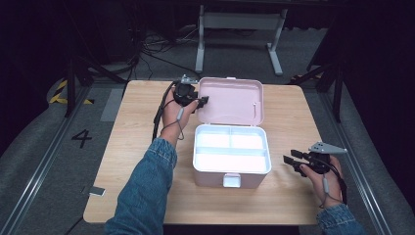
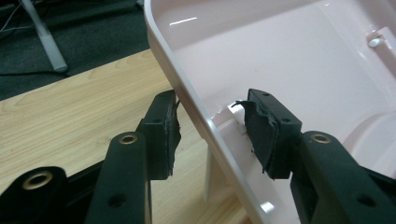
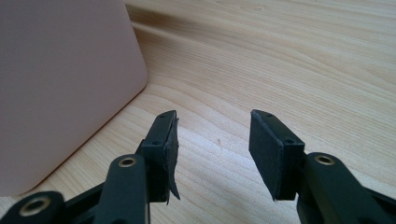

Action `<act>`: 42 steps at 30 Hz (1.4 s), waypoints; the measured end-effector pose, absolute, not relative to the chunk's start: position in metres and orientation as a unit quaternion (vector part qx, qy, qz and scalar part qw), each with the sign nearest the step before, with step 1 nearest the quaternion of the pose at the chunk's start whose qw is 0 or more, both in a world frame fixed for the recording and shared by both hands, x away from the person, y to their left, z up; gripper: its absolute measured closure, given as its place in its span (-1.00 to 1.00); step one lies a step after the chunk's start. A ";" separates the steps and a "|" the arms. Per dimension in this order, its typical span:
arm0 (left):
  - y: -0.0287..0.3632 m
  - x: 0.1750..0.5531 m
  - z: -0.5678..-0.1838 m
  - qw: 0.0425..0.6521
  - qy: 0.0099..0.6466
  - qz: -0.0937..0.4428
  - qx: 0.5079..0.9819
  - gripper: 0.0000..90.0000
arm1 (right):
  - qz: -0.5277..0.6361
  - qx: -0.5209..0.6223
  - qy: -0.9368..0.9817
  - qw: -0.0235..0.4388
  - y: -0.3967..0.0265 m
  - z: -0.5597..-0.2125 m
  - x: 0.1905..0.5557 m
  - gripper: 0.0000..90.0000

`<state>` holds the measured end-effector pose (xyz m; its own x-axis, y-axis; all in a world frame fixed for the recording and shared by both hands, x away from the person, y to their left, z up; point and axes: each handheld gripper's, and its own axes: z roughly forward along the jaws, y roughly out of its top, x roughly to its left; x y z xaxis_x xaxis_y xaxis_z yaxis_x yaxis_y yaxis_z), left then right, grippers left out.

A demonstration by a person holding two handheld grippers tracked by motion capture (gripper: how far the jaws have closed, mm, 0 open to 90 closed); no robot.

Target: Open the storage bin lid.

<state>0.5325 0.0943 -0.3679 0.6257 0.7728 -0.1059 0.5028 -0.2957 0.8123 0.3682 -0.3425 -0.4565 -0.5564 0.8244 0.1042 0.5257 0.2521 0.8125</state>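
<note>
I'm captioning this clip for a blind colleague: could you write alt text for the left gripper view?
The left gripper straddles the side rim of a pink box's open lid, one black jaw outside over the wooden table and one inside the lid, with a gap between each pad and the rim. A grey metal leg stands on the dark floor behind.
</note>
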 end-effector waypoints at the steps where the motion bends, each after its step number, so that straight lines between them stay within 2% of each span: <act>1: 0.094 0.533 -0.369 0.433 0.405 0.155 0.790 0.21 | 0.427 0.437 0.772 0.175 -0.343 -0.456 0.368 0.18; 14: 0.093 0.538 -0.383 0.397 0.420 0.125 0.806 0.15 | 0.427 0.438 0.771 0.176 -0.344 -0.456 0.368 0.17; 19: 0.093 0.539 -0.388 0.387 0.421 0.108 0.813 -0.02 | 0.429 0.437 0.771 0.176 -0.344 -0.455 0.369 0.17; 24: 0.094 0.531 -0.378 0.390 0.413 0.135 0.812 -0.17 | 0.432 0.434 0.771 0.176 -0.342 -0.453 0.372 0.16; 30: 0.095 0.517 -0.362 0.408 0.393 0.137 0.812 -0.18 | 0.439 0.432 0.767 0.177 -0.341 -0.448 0.376 0.14; 42: 0.106 0.461 -0.315 0.426 0.343 0.169 0.820 -0.21 | 0.461 0.416 0.764 0.177 -0.334 -0.429 0.396 0.11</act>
